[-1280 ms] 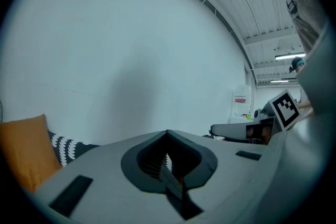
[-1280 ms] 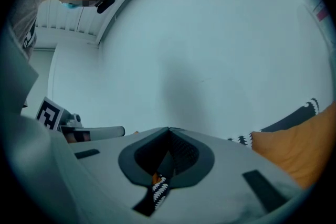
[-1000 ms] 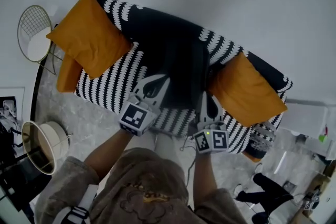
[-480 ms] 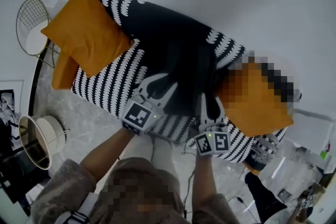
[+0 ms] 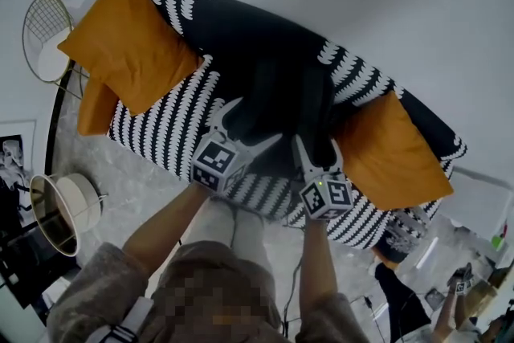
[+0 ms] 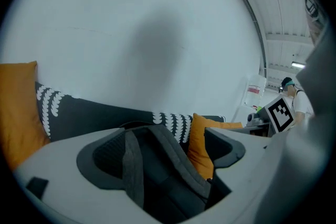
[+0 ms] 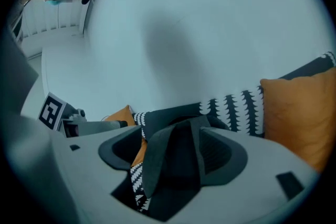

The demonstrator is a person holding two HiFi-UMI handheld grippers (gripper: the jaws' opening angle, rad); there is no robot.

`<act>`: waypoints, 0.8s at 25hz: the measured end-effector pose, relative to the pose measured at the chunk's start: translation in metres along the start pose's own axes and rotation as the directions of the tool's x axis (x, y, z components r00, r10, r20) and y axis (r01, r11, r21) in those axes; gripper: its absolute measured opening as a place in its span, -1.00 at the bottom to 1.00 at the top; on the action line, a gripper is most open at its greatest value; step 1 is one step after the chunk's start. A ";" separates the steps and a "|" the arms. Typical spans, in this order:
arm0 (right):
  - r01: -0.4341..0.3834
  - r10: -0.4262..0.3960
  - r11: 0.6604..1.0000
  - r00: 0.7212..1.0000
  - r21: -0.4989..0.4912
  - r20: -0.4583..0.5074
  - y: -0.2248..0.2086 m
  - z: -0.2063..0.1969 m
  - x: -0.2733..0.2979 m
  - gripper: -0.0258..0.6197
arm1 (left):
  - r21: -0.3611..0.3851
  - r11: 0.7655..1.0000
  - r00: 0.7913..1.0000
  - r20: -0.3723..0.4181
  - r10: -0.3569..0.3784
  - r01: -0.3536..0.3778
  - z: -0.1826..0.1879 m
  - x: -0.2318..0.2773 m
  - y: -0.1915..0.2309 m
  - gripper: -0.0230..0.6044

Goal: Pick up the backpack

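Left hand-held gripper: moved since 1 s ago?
Yes. The left hand-held gripper edged further onto the sofa, toward its backrest; jaws have just been opening, backpack strap between them.

The person wears a loose greyish-brown sweatshirt (image 5: 193, 285). The left gripper (image 5: 257, 120) and right gripper (image 5: 316, 144) are pale grey, with dark grey-lined jaws, each bearing a cube (image 5: 218, 162) of black-and-white square markers.

In the head view the backpack (image 5: 281, 96) merges with the dark sofa (image 5: 161, 132) — its outline is unclear, and its near edge hides behind the left gripper (image 5: 255, 121) and the right gripper (image 5: 317, 147). At 9 o'clock the edge cuts a framed picture (image 5: 14, 163).
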State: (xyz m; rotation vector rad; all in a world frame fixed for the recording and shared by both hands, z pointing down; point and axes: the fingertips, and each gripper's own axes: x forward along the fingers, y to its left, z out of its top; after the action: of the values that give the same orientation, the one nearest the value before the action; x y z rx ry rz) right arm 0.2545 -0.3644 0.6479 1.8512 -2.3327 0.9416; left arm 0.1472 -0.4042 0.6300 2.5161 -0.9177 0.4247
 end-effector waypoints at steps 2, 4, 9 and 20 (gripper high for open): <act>0.024 -0.024 1.000 0.999 0.011 -0.038 -0.017 -0.015 0.008 0.12 | -0.004 1.000 1.000 -0.028 0.014 -0.014 -0.013 0.010 0.009 0.57; 0.062 -0.060 0.998 0.995 0.022 -0.076 -0.037 -0.033 0.016 0.12 | 0.009 1.000 0.998 -0.062 0.028 -0.028 -0.028 0.022 0.017 0.57; 0.121 -0.115 0.992 0.980 0.026 -0.165 -0.082 -0.074 0.038 0.12 | 0.012 0.999 0.989 -0.138 0.054 -0.053 -0.065 0.055 0.036 0.57; 0.083 -0.079 0.997 0.958 0.003 -0.274 -0.115 -0.123 0.076 0.11 | -0.026 0.990 0.954 -0.272 0.125 -0.138 -0.129 0.092 0.067 0.54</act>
State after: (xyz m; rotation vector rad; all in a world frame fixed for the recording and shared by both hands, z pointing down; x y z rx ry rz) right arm 0.2914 -0.3880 0.8274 1.6815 -2.0779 1.1254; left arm 0.1526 -0.4372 0.7987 2.2909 -0.9762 0.7594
